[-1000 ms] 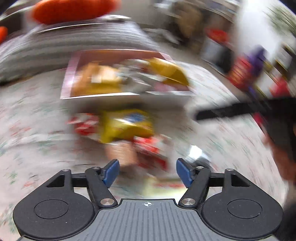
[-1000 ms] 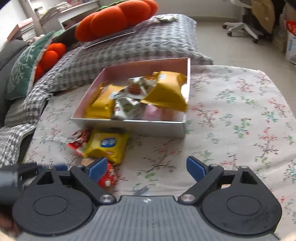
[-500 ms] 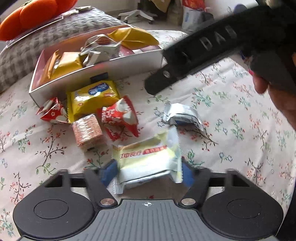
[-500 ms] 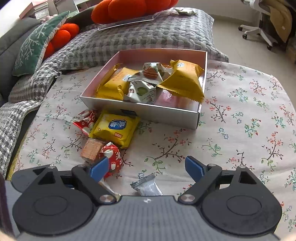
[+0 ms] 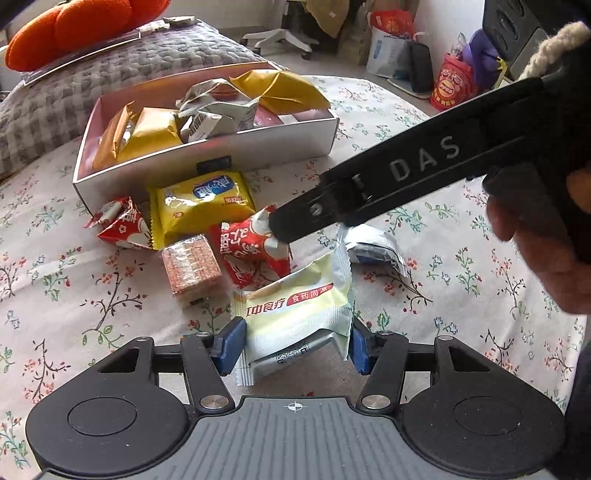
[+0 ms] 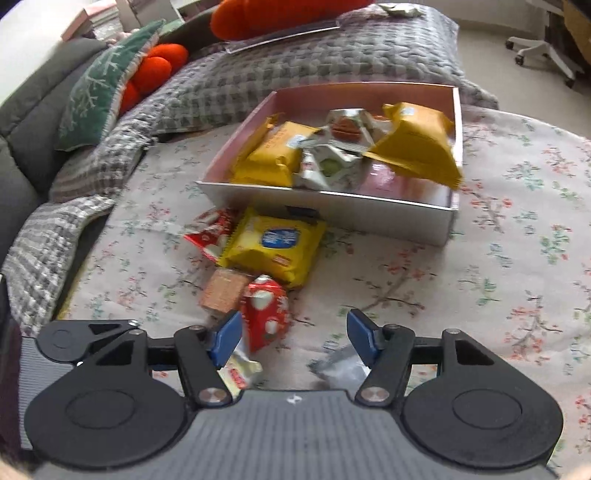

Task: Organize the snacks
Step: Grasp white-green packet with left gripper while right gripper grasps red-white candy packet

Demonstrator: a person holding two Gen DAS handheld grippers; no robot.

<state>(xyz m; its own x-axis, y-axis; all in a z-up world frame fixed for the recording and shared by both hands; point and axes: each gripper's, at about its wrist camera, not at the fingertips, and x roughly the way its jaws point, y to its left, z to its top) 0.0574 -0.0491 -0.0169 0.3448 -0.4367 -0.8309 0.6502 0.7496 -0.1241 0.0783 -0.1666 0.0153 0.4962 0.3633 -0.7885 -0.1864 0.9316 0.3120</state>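
A white box (image 5: 258, 146) (image 6: 388, 212) on the flowered cloth holds several yellow and silver snack packs. Loose in front of it lie a yellow pack (image 5: 203, 201) (image 6: 275, 245), two red packs (image 5: 251, 249) (image 5: 123, 225), a brown biscuit pack (image 5: 192, 264) and a silver pack (image 5: 373, 247). My left gripper (image 5: 295, 345) has its blue pads on both sides of a pale yellow-green pack (image 5: 295, 314); the jaws stand wide. My right gripper (image 6: 293, 338) is open and empty above the near red pack (image 6: 266, 314), reaching in from the right in the left wrist view.
A grey checked pillow (image 6: 314, 55) with orange cushions (image 5: 74, 29) lies behind the box. A green cushion (image 6: 96, 85) and dark sofa are at the left. Bags (image 5: 454, 81) and a chair base (image 5: 277, 37) stand on the floor beyond the table.
My left gripper came down around the pale yellow-green pack. My right gripper moved forward and lower toward the loose red pack.
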